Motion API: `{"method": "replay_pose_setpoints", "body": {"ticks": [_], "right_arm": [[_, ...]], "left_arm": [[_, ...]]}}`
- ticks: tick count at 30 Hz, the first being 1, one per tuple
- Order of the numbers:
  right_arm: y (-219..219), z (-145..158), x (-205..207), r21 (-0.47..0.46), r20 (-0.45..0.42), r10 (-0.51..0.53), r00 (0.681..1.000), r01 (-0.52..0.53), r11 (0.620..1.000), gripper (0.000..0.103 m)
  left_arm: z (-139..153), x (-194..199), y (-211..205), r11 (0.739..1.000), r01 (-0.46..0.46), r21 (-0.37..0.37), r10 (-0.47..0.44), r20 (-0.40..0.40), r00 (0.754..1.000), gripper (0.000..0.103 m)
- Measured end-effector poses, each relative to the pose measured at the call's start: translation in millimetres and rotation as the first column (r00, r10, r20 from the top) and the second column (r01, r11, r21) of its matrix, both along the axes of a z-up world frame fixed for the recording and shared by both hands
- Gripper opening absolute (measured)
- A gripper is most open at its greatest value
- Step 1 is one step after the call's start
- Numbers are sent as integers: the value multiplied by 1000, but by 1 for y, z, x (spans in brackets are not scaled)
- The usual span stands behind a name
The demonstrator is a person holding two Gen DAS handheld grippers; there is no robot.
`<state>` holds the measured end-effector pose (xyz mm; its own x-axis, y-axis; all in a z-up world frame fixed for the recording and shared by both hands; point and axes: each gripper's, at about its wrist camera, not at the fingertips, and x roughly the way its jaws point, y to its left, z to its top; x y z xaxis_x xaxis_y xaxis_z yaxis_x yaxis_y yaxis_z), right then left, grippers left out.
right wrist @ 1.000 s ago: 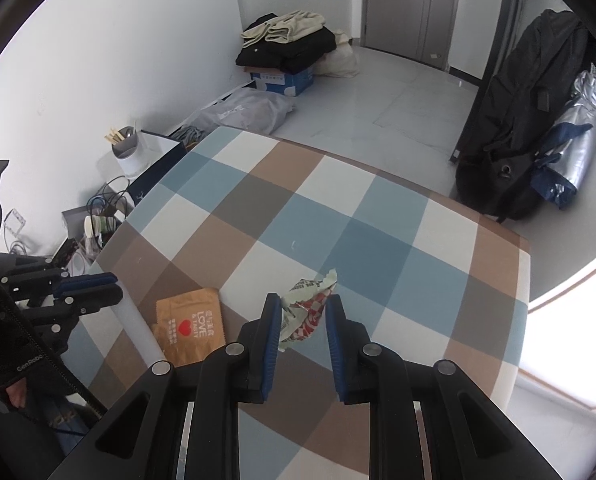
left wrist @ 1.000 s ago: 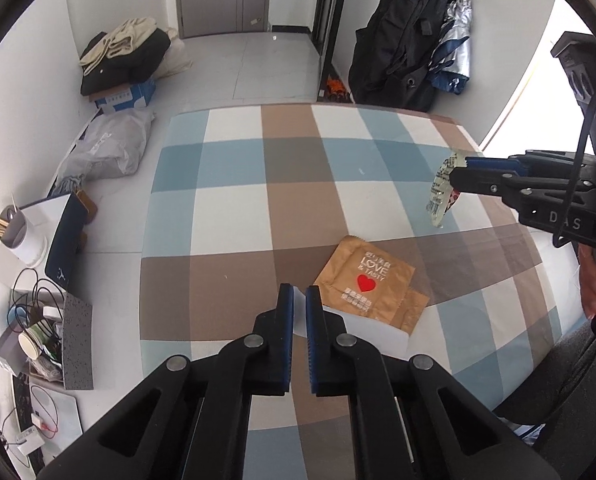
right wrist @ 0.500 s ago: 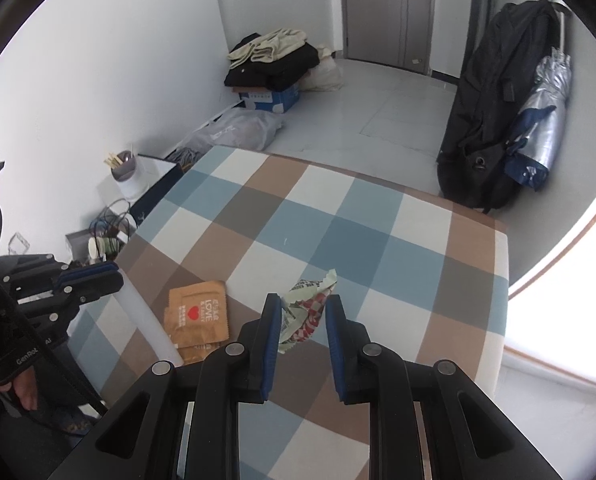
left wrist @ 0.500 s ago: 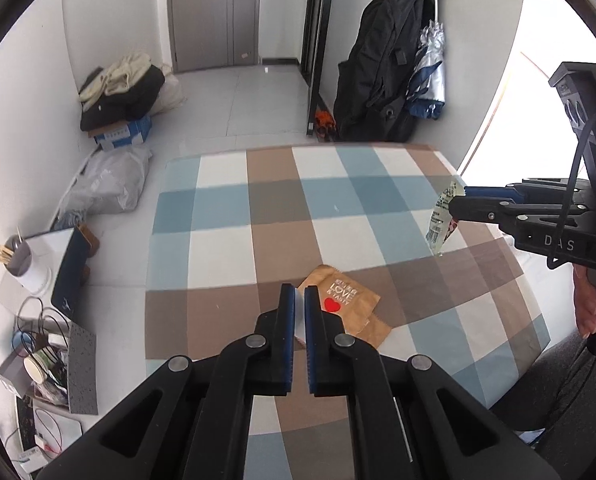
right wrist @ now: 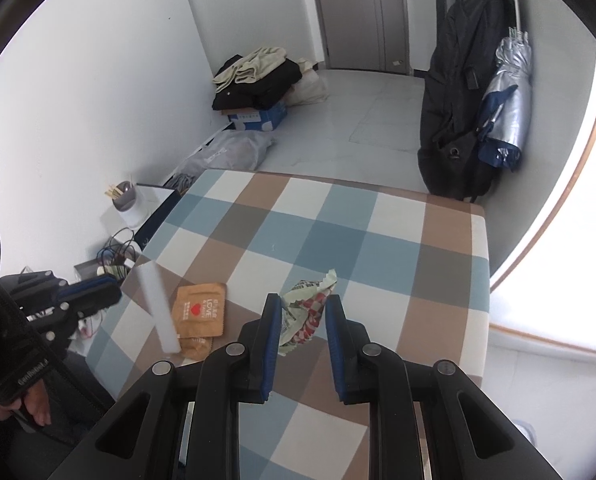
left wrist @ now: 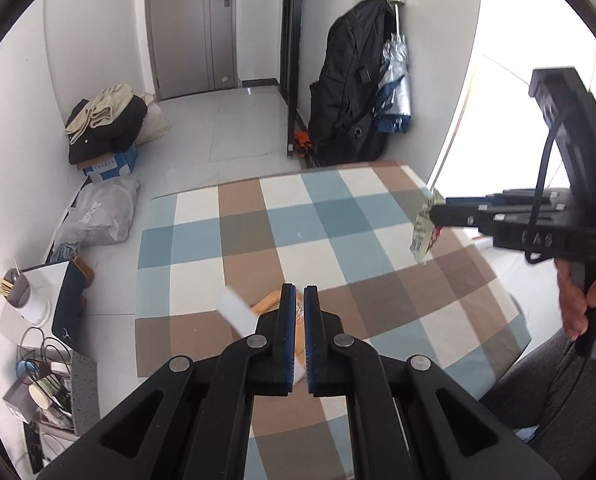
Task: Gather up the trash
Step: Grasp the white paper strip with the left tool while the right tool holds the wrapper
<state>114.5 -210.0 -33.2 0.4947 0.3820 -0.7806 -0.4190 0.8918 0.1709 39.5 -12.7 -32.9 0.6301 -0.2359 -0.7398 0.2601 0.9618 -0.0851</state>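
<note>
My right gripper (right wrist: pixel 300 304) is shut on a crumpled green, white and red wrapper (right wrist: pixel 307 309) and holds it above the checked tablecloth (right wrist: pixel 338 232). In the left wrist view that wrapper (left wrist: pixel 422 236) hangs from the right gripper (left wrist: pixel 438 212) at the right side. My left gripper (left wrist: pixel 300 292) is shut on a white strip (left wrist: pixel 236 314), which sticks out to the left of its fingers. From the right wrist view the white strip (right wrist: pixel 158 312) hangs slanted from the left gripper (right wrist: pixel 98 292). A brown packet with a red heart (right wrist: pixel 200 310) lies flat on the cloth, and the left fingers mostly hide the packet (left wrist: pixel 268 304).
A black backpack (left wrist: pixel 350 92) and a silver umbrella (left wrist: pixel 396 88) hang at the far wall. Clothes on a blue box (left wrist: pixel 106 128) and a grey bag (left wrist: pixel 98 216) lie on the floor. Left of the table are a white cup (left wrist: pixel 26 300), cables and clutter. A hand (left wrist: pixel 578 300) grips the right handle.
Both grippers have lifted and drawn back from the table, each keeping its grip. The brown packet has slid behind the left fingers, and the white strip now shows in the left view.
</note>
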Motion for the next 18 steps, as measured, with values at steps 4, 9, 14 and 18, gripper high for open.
{"method": "replay_pose_setpoints", "body": {"ticks": [4,9,14,18], "right_arm": [[-9,3,0,18,-1,-27,1000,27,999,21],[-17,6,-1,40,0,-46,999,46,998,21],[-20,8,-3,53,2,-44,999,44,998,21],[-22,10,-4,67,6,-38,999,37,997,21]], "left_arm": [[7,2,-3,1000,1,-9,-1,0,1000,0],[12,5,-2,1000,-24,-12,24,-1,1000,0],[-3,20,31,980,-159,-123,144,-120,982,2],[-24,33,46,962,-237,-137,204,-219,954,57]]}}
